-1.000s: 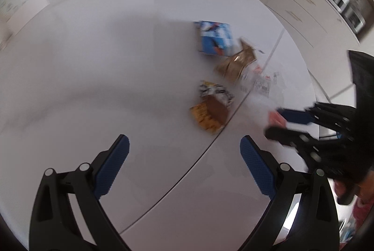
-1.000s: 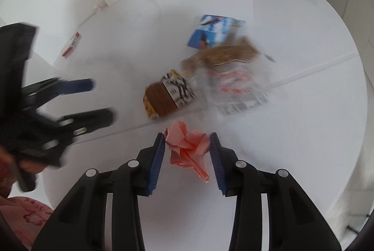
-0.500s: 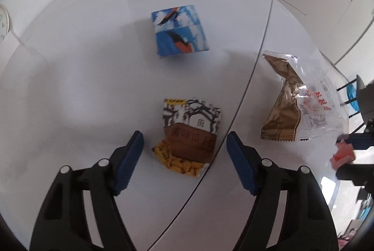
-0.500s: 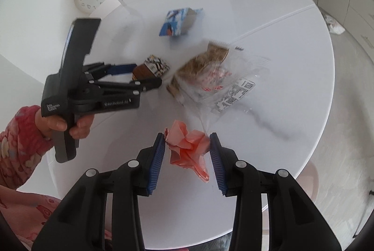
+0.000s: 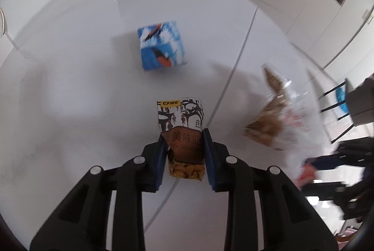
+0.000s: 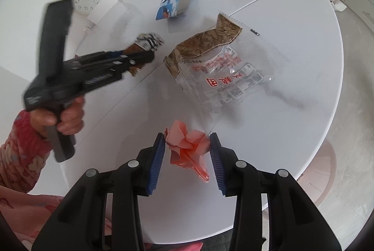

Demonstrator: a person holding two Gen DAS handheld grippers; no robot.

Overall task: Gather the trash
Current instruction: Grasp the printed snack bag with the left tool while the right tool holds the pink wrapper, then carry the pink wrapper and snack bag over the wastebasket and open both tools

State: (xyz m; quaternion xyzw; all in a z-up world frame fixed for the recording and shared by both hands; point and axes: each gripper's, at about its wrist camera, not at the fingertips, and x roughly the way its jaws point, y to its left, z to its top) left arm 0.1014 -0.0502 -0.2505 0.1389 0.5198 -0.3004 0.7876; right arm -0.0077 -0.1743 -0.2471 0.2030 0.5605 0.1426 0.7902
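glossy white table [image 5: 70, 92], clear crinkly plastic wrapper [image 6: 233, 78], crumpled pink paper [image 6: 187, 146]

The left tool [image 5: 183, 153] points steeply down, its jaws closing with a snack packet [image 5: 181, 132] between them. The right tool [image 6: 187, 153] also angles down, clamped on crumpled pink paper [image 6: 187, 146].

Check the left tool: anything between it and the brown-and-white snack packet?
Nothing visible. The left tool is closing with the brown-and-white snack packet directly between its blue pads, which meet its sides. The blue-and-white carton sits well beyond.
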